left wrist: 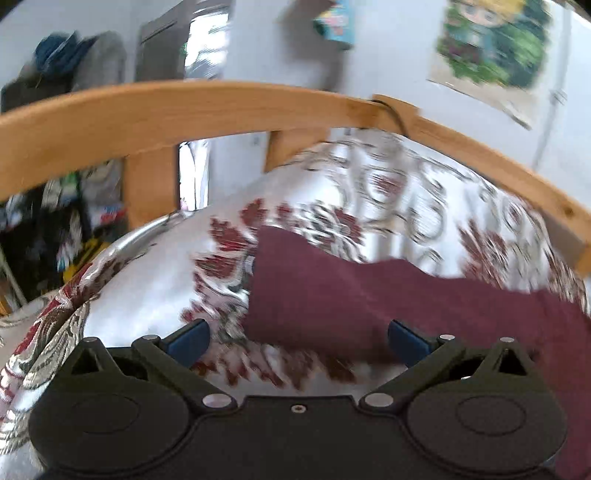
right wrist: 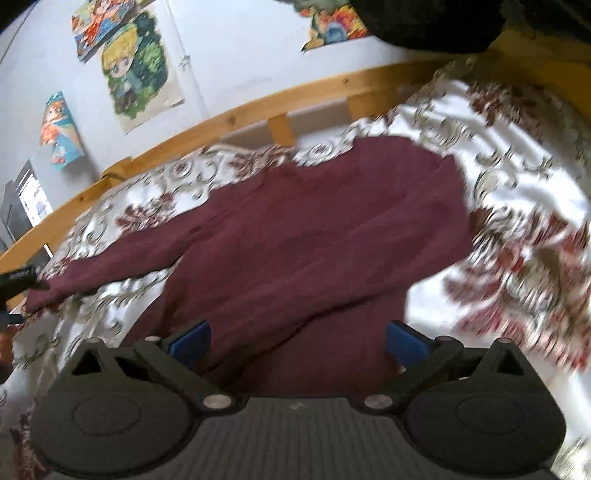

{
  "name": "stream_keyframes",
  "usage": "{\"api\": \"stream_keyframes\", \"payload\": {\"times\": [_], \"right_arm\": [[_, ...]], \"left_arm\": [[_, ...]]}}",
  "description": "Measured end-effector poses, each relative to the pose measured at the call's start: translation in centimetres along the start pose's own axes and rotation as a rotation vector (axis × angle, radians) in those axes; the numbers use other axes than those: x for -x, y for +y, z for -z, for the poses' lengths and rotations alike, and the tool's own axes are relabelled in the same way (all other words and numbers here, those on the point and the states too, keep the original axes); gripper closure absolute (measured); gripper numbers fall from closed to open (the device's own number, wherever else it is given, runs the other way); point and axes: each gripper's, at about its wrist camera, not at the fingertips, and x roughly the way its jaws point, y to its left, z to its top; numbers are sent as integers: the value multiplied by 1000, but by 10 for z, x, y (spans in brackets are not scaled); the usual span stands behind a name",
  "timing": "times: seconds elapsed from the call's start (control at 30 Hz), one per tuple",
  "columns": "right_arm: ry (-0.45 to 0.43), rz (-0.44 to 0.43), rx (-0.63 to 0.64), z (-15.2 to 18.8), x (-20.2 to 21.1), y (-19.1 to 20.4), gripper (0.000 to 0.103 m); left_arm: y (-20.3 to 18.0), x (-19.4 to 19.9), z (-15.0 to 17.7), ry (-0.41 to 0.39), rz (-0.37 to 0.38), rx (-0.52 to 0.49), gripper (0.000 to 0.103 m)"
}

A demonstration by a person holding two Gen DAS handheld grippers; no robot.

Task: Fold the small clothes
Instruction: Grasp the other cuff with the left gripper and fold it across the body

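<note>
A maroon long-sleeved top lies spread flat on a white bedspread with red flowers. One sleeve stretches out to the left, and its end shows in the left wrist view. My left gripper is open just above the sleeve's cuff, holding nothing; it also shows at the left edge of the right wrist view. My right gripper is open over the top's lower hem, holding nothing. Both views are blurred.
A wooden bed rail runs along the far side of the bed, in front of a wall with cartoon posters. Cluttered shelves stand beyond the bed's left end. A dark object sits at the top right.
</note>
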Motion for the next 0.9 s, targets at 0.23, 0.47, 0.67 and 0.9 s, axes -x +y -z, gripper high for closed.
{"api": "stream_keyframes", "payload": {"times": [0.23,0.47,0.67,0.9], "right_arm": [[50,-37,-22,20,-10,2,0],[39,-32,-75,20,-11,-13,0],[30,-39,-102,19,-9,-19,0],[-9,-21,-127,14,-3,-28,0]], "left_arm": [[-4,-11,-16,-41,-66,10,68],[-21,20,-18,-200,-79,-82,102],[-67,71,-28,-395,161,-239,102],[-148,123,-8,-482,575,-455,102]]}}
